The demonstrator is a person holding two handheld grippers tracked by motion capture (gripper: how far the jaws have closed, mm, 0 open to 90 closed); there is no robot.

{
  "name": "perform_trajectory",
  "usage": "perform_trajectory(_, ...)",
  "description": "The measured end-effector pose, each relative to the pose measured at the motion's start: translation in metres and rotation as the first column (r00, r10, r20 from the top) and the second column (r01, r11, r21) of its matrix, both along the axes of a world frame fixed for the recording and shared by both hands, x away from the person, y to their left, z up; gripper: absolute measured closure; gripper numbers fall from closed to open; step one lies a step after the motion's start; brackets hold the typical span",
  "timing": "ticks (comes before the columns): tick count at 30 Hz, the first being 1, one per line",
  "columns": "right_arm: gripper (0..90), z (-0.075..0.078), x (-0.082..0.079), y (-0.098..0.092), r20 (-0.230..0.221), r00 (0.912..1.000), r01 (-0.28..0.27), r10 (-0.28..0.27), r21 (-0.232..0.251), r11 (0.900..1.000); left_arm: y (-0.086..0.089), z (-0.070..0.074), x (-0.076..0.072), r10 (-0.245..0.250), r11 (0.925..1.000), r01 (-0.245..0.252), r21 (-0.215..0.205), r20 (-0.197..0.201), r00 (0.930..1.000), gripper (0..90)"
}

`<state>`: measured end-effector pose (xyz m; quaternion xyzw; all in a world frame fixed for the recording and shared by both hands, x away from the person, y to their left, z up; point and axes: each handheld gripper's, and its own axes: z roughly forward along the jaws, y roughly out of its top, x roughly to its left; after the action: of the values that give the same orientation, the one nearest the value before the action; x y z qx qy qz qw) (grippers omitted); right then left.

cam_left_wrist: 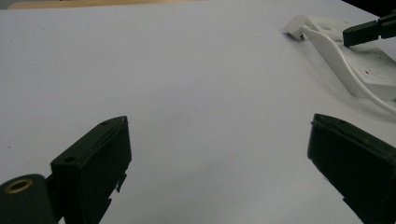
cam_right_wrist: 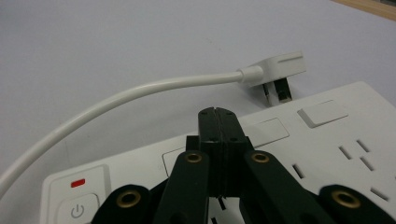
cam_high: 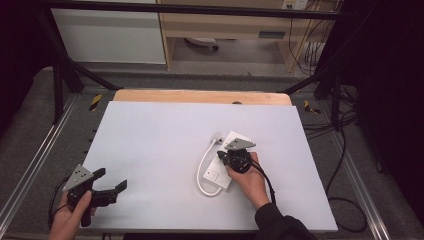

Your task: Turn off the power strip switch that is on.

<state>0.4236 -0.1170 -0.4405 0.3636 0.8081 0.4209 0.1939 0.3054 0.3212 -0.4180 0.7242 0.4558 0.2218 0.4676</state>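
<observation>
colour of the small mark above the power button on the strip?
Red, a small bar on the white plastic power strip; clearest in the right gripper view.

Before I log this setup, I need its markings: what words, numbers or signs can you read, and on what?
No words or numbers can be read.
Power symbol, a circle with a stroke: on the button of the white power strip.
Red mark above that button: plain bar, no text.
Faint marks on the power strip in the high view: too small.

power strip partly hidden behind shut right gripper, cable cut off at left edge, socket markings too blurred to read
</observation>
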Motion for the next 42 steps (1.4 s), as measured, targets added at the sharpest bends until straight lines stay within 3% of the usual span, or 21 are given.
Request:
perform_trajectory(25, 90.0, -0.0005, 0.0012, -0.0014, -0.017, 0.9998, 0.005, -0.005, 0.018, 1.000, -0.0006, 0.0000, -0.0002, 0.000, 1.0000, 0.000, 0.001, -0.003, 1.0000, 6.0)
perform_trajectory(42, 90.0, -0.0011, 0.0000, -0.0012, -0.011, 0.9999, 0.003, -0.003, -0.001, 1.000, -0.0003, 0.0000, -0.0001, 0.000, 1.0000, 0.000, 0.000, -0.002, 1.0000, 6.0)
